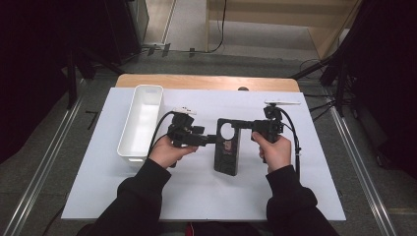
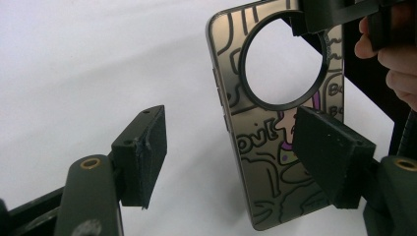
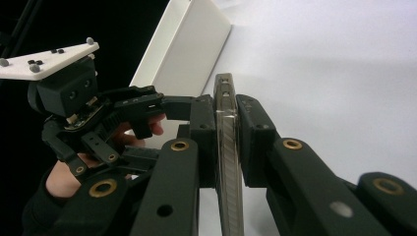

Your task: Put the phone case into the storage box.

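Mid-table on the white sheet (image 1: 275, 196), a dark phone case with a round cutout and cartoon print (image 1: 227, 146) is held up on edge. Right gripper (image 1: 248, 126) pinches its top edge near the cutout, pads tight on both faces. Left gripper (image 1: 212, 139) sits at the case's left side, jaws spread apart around the lower part, one pad just beside the printed face, the other well clear; contact unclear. Long white plastic bin (image 1: 141, 123) stands left of the left gripper, near it. Nothing lies between grippers and case.
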`<state>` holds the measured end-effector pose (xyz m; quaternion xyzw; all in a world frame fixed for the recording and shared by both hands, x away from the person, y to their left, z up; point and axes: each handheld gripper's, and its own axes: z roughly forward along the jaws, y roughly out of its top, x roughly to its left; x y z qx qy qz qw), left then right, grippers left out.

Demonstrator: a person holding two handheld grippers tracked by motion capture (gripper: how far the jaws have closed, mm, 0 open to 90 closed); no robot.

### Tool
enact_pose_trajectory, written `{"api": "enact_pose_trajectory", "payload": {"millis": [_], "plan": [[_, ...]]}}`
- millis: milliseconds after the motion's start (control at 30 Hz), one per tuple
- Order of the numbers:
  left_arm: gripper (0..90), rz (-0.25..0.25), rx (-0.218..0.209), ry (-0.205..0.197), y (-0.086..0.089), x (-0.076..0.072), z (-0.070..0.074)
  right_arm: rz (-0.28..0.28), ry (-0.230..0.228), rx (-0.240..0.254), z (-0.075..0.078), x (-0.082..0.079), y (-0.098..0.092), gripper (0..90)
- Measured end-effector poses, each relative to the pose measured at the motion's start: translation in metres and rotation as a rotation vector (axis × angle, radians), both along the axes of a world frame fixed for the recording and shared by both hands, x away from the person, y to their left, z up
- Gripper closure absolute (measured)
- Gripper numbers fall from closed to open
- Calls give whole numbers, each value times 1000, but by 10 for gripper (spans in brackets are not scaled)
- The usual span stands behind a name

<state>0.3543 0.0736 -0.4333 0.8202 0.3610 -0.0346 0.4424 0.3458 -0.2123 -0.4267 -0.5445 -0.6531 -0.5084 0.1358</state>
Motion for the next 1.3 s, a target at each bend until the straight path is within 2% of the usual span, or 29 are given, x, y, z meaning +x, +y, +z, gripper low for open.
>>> {"api": "enact_pose_trajectory", "payload": {"millis": [133,300,467,700,900,1033,1300], "plan": [[287,26,-14,31,2,3,1,7,-4,0,1,-1,1,773],[286,27,-33,23,3,4,3,23,-19,-6,1,-3,5,773],[286,23,-16,34,2,6,2,32,-22,-3,1,-5,9,773],[290,28,-39,36,0,6,4,43,-33,4,2,-7,13,773],[337,33,-34,28,-3,7,2,48,-38,11,3,-8,16,773],[367,39,-47,23,-4,8,1,56,-36,11,2,-9,19,773],[438,38,-62,37,-5,9,-1,70,-37,10,3,-11,24,773]]}}
